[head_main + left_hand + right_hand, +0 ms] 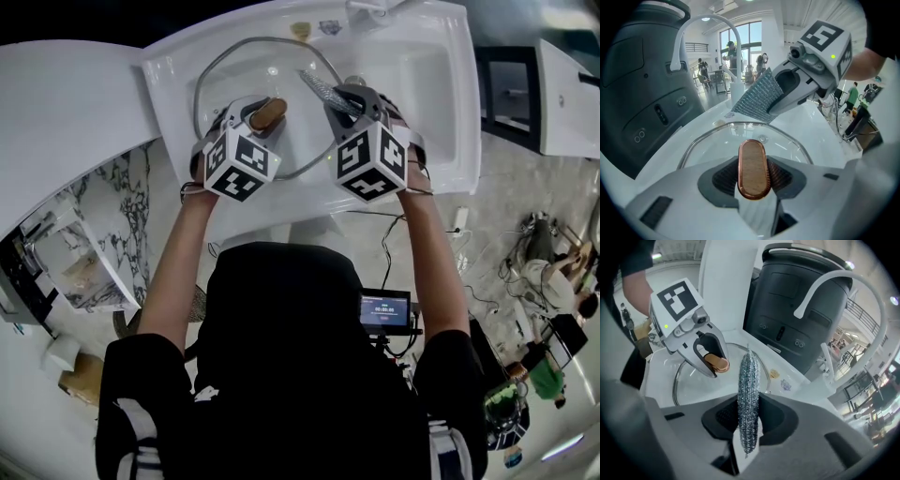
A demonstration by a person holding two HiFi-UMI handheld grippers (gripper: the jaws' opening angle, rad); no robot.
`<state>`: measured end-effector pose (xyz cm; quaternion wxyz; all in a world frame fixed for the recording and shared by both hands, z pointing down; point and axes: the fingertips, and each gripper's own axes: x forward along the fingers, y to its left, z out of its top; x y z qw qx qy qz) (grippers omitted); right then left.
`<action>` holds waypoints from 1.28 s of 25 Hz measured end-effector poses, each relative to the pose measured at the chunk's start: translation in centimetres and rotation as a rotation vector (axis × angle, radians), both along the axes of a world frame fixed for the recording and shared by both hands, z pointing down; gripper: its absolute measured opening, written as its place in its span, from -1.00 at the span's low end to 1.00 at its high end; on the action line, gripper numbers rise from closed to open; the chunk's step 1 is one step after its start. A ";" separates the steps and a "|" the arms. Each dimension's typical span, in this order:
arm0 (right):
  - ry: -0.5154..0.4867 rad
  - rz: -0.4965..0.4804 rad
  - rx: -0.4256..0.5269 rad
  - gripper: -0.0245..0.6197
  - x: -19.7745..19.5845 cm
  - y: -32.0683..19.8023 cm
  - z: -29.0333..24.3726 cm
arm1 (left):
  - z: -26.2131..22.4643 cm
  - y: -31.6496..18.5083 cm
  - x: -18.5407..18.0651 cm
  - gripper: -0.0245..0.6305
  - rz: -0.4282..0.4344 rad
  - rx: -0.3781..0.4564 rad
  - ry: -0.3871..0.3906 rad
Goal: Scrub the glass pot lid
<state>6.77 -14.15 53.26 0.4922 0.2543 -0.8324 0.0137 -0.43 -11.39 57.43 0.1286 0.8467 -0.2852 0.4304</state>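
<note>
two grips: left hand-held gripper (255, 120) pinches the knob (752, 165), steadying the glass pot lid (712, 143) ahead; right hand-held gripper (749, 427) clamps a scouring cloth (749, 373) just beside, ready to scrub.

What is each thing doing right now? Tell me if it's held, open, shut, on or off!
glass pot lid: in the sink, held by its knob.
knob: clamped between the left tool's pads.
left tool: shut on the knob.
metal scrubbing cloth: pinched in the right tool, sticking out past its tips.
right tool: shut on the metal scrubbing cloth.
faucet: off, no water seen running.
</note>
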 end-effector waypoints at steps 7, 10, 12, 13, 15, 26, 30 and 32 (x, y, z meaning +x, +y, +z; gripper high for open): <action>0.123 -0.131 0.077 -0.71 -0.9 -1.5 0.8 | 0.0 0.0 0.0 -0.42 0.003 -0.001 0.006; 0.161 -0.166 0.095 -0.71 -0.8 -2.0 1.2 | 0.0 0.1 0.0 -0.42 0.006 0.001 0.007; 0.173 -0.178 0.098 -0.71 -0.7 -2.3 1.4 | 0.0 0.1 0.0 -0.42 0.006 0.002 0.006; 0.179 -0.184 0.101 -0.71 -0.7 -2.4 1.6 | 0.0 0.1 0.0 -0.42 0.005 0.002 0.006; 0.198 -0.203 0.108 -0.71 -0.7 -2.5 2.0 | 0.1 0.0 0.0 -0.42 0.006 0.001 0.009; 0.258 -0.262 0.138 -0.71 -1.4 -2.2 3.0 | 0.0 0.0 0.0 -0.42 0.016 -0.005 0.029; 0.256 -0.264 0.135 -0.71 -1.6 -1.8 3.2 | 0.1 0.0 0.0 -0.42 0.017 -0.005 0.030; 0.264 -0.269 0.134 -0.71 -1.5 -1.5 3.2 | 0.1 0.1 0.0 -0.42 0.018 -0.006 0.031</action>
